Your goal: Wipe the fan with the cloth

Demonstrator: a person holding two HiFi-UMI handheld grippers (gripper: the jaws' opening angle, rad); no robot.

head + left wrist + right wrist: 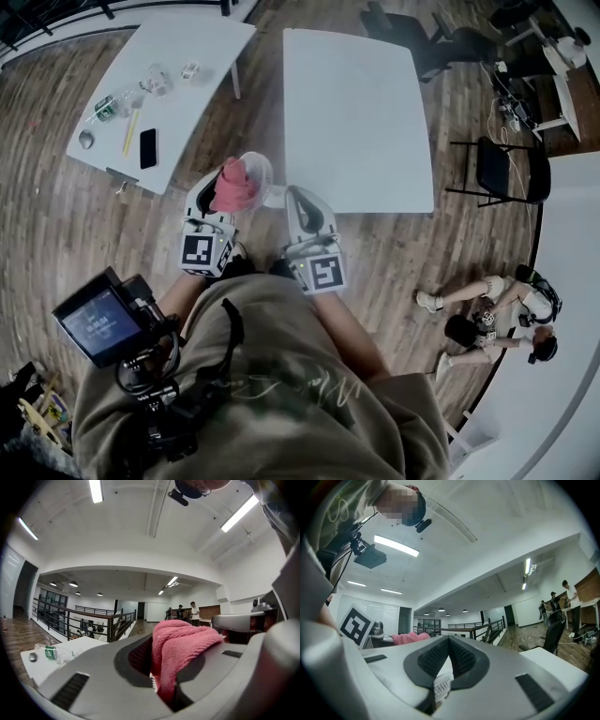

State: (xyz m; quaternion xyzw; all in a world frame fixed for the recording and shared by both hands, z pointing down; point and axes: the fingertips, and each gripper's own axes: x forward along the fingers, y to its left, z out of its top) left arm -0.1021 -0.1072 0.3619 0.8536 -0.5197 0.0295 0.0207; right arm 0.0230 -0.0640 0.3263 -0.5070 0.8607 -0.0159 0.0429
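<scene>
Between the left gripper [232, 190] jaws bulges a bunched pink cloth [180, 644].

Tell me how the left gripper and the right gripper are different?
The left gripper pinches a pink cloth; the right gripper holds nothing. The left gripper's jaws stand slightly apart round the cloth; the right gripper's are shut together. Both carry a black-and-white marker cube.
</scene>
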